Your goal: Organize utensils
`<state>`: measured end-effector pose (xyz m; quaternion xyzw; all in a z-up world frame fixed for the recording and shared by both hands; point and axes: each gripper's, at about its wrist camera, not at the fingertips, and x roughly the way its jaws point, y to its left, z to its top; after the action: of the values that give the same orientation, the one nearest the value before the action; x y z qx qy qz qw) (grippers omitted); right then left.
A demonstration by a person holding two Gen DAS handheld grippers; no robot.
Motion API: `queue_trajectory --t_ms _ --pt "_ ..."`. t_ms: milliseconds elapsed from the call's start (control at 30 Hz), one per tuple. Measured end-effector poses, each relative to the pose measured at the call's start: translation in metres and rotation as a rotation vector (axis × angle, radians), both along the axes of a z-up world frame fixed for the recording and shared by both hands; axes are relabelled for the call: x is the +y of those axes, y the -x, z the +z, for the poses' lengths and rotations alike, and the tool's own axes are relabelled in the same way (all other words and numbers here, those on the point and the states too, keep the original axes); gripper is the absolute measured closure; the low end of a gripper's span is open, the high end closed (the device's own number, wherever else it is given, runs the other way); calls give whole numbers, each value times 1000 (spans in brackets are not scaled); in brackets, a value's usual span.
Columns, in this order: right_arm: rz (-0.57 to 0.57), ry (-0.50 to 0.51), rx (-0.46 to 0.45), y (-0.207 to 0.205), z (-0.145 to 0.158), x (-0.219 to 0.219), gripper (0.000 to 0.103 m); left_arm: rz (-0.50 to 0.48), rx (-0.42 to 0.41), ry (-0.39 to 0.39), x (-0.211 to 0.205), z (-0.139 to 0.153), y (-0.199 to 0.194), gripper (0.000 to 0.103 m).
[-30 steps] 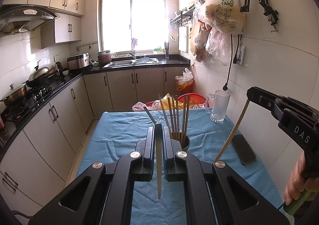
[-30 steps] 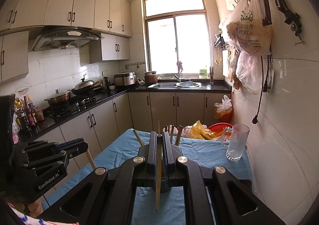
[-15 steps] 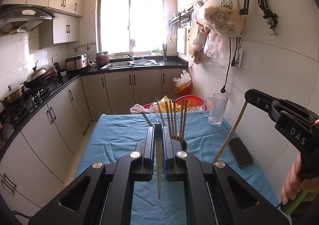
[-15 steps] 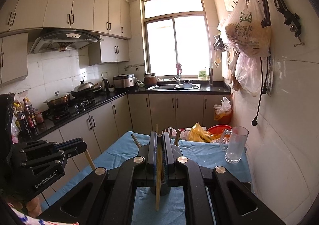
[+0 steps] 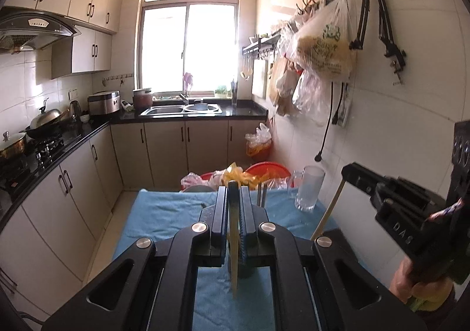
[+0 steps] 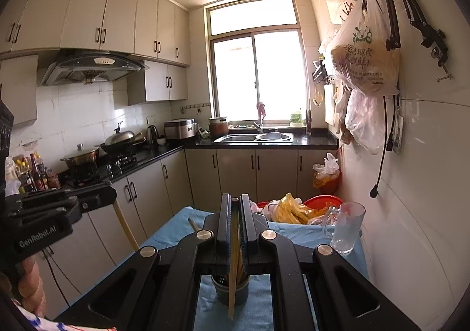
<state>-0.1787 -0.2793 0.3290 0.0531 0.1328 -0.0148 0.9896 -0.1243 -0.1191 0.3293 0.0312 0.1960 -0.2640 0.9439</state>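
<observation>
holding one pale chopstick (image 5: pixel 234 257) upright between closed jaws: left gripper (image 5: pixel 234 207), raised above the blue cloth (image 5: pixel 164 213) on the table. right gripper (image 6: pixel 235 222), jaws likewise closed on a second chopstick (image 6: pixel 233 272), its lower end hanging in front of the dark grey utensil cup (image 6: pixel 232 291) that stands on the cloth with more chopsticks inside. in the left view the right gripper (image 5: pixel 349 172) appears at the right edge, its chopstick (image 5: pixel 327 210) slanting down. glass mug (image 6: pixel 345 226) near the tiled wall, far corner of the table. red basin (image 6: pixel 323 202) beyond the table end.
</observation>
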Motion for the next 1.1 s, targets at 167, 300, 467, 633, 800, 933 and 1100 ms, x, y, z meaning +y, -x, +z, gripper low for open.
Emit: queue_trajectory --t_ms 167,300,467,633,800,933,1100 --pt "-9 -17 -12 -20 7 -6 97 17 12 63 -5 9 -23 96" --pt "-13 -31 -13 -39 8 -11 97 26 36 119 -10 7 -45 96" --pt "-25 -56 7 -67 -2 -18 97 38 66 168 -19 -5 -75 96" --pt "-42 -75 26 -92 -14 -24 97 47 100 188 -26 -21 -101 96" --pt "-49 -80 48 -109 -27 -27 97 55 130 188 -30 -41 -121 96" --pt "-48 -81 74 -120 -38 -26 97 60 152 165 -35 -59 -133 96" --pt "-44 -77 98 -129 -50 -25 97 60 180 147 -40 -76 -139 96"
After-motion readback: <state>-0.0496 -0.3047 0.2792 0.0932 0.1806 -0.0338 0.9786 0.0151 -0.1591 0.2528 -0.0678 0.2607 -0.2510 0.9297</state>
